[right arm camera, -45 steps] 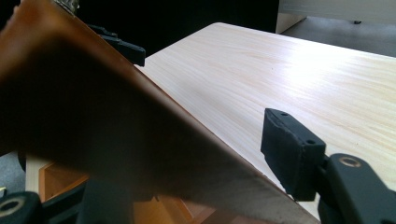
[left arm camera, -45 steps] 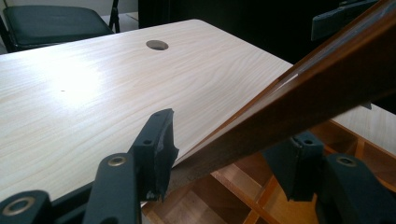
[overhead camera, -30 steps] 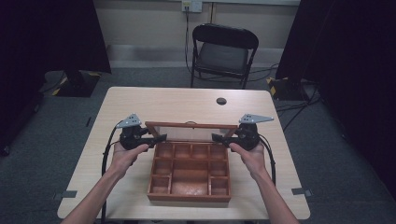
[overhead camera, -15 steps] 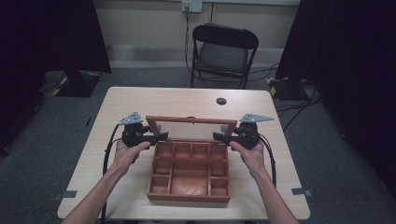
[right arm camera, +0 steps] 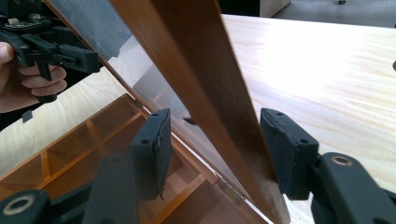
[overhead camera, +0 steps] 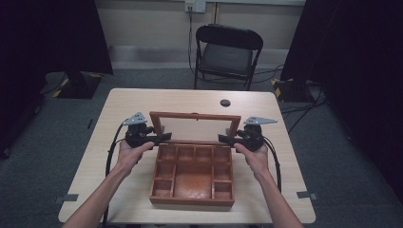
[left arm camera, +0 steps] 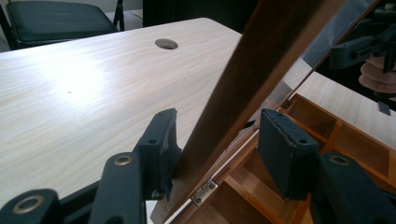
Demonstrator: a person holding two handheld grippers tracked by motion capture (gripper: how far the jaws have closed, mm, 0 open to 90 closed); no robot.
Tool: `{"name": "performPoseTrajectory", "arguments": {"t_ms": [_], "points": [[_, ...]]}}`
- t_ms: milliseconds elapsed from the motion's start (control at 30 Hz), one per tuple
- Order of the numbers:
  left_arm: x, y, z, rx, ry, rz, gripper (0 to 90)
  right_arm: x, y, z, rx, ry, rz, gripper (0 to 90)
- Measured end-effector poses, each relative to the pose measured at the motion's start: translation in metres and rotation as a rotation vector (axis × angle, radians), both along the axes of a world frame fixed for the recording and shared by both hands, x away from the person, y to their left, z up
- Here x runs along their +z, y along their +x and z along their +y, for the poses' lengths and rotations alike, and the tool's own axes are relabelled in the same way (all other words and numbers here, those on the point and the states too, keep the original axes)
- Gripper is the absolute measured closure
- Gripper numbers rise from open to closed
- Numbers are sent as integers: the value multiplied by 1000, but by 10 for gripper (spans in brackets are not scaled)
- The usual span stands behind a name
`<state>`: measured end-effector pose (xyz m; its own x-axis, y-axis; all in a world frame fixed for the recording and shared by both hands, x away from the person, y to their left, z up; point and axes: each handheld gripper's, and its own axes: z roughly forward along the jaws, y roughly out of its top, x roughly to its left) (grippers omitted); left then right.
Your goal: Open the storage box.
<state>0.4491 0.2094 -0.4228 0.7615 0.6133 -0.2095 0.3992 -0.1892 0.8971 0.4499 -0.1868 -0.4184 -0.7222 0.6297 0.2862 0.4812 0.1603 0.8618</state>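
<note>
High view showed the left tool (overhead camera: pixel 162 137) and right tool (overhead camera: pixel 224 138), jaws apart, straddling the raised glass lid (overhead camera: pixel 195 127) of the compartment box (overhead camera: pixel 192 173); contact unclear

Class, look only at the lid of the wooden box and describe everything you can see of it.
The lid is a brown wooden frame around a clear pane. It stands open, nearly upright, tilted a little away from the person, hinged by small metal hinges to the far edge of the box. Each side rail sits between the open jaws of a hand-held gripper: left, right.
</note>
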Motion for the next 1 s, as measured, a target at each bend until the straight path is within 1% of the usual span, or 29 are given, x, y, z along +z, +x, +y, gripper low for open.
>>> {"name": "performPoseTrajectory", "arguments": {"t_ms": [33, 133, 267, 333, 433, 500, 567, 700, 800, 900, 1000], "points": [[-1, 0, 0, 3, -10, -2, 480, -1, 1, 0, -1, -3, 3, 457], [-1, 1, 1, 0, -6, -1, 485, -3, 2, 1, -2, -11, 4, 458], [-3, 2, 3, 10, -2, 2, 492, -4, 3, 1, -8, -11, 2, 464], [-6, 3, 4, 14, -14, 9, 493, -4, 4, 1, -12, -10, 2, 468], [-10, 4, 5, 14, 0, 17, 493, -5, 5, 0, -17, -2, 5, 471], [-12, 4, 5, 19, -19, 20, 505, -6, 6, 0, -20, 5, 7, 471], [-12, 6, 6, 23, -25, 25, 525, -7, 7, 0, -24, 5, 6, 473], [-12, 7, 6, 29, -15, 22, 539, -8, 9, 0, -31, 10, 6, 477], [-14, 9, 6, 29, -26, 24, 539, -10, 10, 0, -35, 2, 13, 482], [-14, 10, 6, 32, -22, 23, 539, -14, 12, 0, -35, -5, 22, 478], [-15, 12, 6, 32, -13, 26, 547, -16, 13, 0, -33, -16, 18, 477]]}}
